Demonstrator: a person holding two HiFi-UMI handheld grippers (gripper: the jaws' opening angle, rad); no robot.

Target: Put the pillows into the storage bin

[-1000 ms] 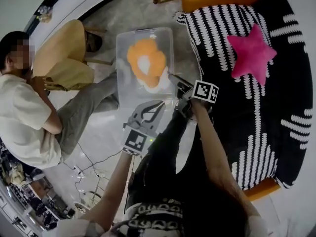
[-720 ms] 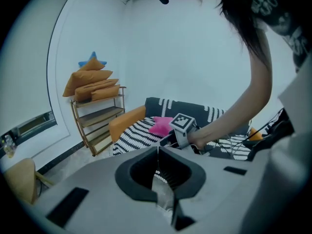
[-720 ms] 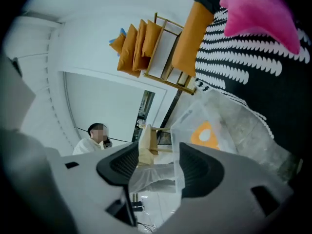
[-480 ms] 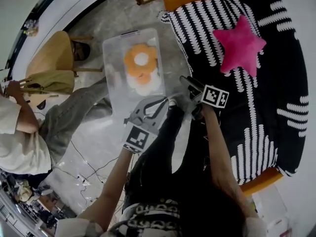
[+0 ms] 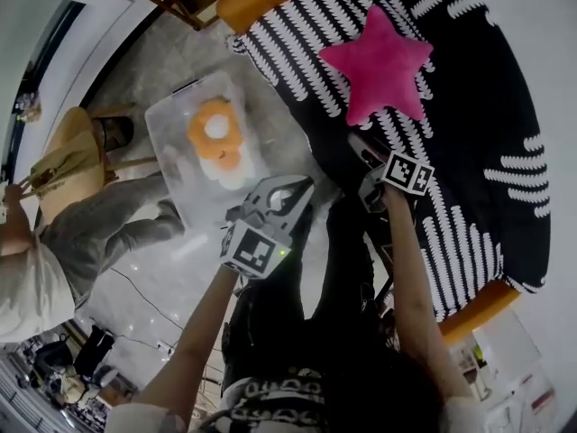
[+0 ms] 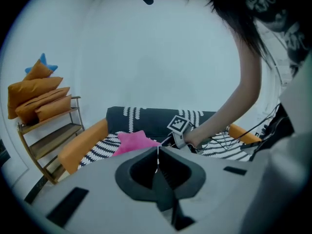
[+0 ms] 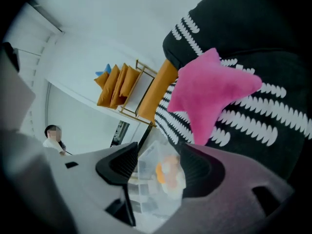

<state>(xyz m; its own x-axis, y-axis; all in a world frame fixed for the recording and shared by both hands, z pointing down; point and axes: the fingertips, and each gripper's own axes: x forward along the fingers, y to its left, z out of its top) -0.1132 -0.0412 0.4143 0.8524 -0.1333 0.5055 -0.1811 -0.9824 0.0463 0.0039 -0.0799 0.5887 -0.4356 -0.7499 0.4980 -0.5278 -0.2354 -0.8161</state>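
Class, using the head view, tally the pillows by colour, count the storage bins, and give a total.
Pink star pillow: 1
Orange flower pillow: 1
Clear storage bin: 1
Total: 3

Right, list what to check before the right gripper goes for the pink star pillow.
1. Right gripper free: its jaws have just been opening and stand apart, with nothing between them. Ok.
2. Pink star pillow reachable: it lies on the sofa with nothing on it. Ok.
3. Left gripper out of the way: jaws together, empty, apart from the pillow. Ok.
4. Storage bin open on top: the orange flower pillow lies inside and no lid is seen. Ok.
5. Room in the bin for the star as well: cannot tell.
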